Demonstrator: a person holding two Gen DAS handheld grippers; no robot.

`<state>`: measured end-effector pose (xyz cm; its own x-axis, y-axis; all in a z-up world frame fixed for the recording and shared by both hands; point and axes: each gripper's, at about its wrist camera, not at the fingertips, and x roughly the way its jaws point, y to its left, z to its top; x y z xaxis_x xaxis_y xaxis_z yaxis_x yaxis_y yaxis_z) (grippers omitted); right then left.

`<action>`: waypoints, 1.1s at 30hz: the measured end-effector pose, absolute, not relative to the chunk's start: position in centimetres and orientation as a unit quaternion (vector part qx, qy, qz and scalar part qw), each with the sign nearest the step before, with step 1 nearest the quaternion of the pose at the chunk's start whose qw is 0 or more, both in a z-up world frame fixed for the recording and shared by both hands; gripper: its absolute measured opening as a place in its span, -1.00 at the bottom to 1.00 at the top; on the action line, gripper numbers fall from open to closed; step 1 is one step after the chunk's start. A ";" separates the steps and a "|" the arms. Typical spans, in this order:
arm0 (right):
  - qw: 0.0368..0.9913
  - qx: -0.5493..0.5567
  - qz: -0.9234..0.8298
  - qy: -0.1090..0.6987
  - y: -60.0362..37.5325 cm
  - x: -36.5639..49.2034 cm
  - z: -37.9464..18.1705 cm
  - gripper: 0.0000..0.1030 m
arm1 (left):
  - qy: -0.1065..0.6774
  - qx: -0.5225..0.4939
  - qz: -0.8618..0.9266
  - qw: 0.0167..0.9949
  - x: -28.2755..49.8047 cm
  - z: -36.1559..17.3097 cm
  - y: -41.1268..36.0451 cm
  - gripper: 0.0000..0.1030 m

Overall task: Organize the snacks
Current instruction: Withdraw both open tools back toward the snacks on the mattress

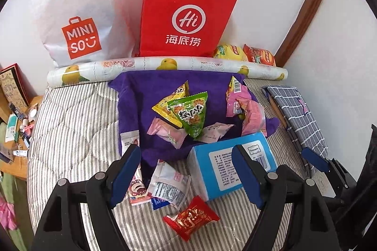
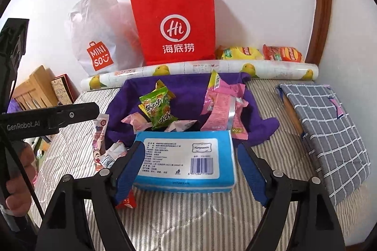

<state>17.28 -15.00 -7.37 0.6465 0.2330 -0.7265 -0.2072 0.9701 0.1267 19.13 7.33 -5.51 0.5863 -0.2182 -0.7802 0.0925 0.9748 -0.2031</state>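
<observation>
Snacks (image 1: 188, 114) lie heaped on the purple towel (image 1: 134, 95) mid-bed, some spilling toward the bed's near edge. Both my grippers, left (image 1: 187, 171) and right (image 2: 188, 166), gape empty. Closing my right jaws risks grabbing the tissue pack (image 2: 186, 156) instead.

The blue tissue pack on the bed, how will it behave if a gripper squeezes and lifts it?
The blue tissue pack looks soft-wrapped, so it would probably dent under the open right gripper. Its glossy film may slip. It likely feels light for its bulk and, lying flat, shouldn't roll.
</observation>
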 end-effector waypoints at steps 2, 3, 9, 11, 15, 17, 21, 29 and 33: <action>0.905 0.018 0.124 0.406 -15.0 17.3 -7.6 0.55 | 0.443 -0.074 -0.085 0.890 18.8 -5.5 7.6 0.52; 0.905 0.017 0.126 0.406 -14.9 17.3 -7.7 0.55 | 0.442 -0.076 -0.084 0.890 18.6 -5.5 7.7 0.52; 0.896 0.013 0.145 0.420 -14.3 16.9 -8.6 0.55 | 0.441 -0.081 -0.079 0.890 17.8 -6.0 8.4 0.52; 0.890 0.011 0.154 0.429 -14.0 16.7 -9.0 0.55 | 0.444 -0.081 -0.078 0.889 17.6 -6.2 8.6 0.51; 0.883 0.018 0.175 0.435 -13.4 16.2 -9.4 0.55 | 0.443 -0.084 -0.071 0.890 16.9 -6.5 9.1 0.51; 0.881 0.022 0.182 0.437 -13.2 15.8 -9.5 0.55 | 0.443 -0.080 -0.065 0.891 16.4 -6.6 9.4 0.51; 0.877 0.018 0.193 0.441 -12.3 15.0 -9.9 0.55 | 0.444 -0.080 -0.063 0.890 15.6 -6.8 9.8 0.51; 0.870 0.012 0.221 0.441 -11.1 13.3 -10.2 0.46 | 0.450 -0.083 -0.065 0.887 14.7 -7.3 10.4 0.51; 0.867 0.017 0.229 0.443 -10.8 12.9 -10.4 0.46 | 0.454 -0.086 -0.059 0.885 14.6 -7.6 10.9 0.51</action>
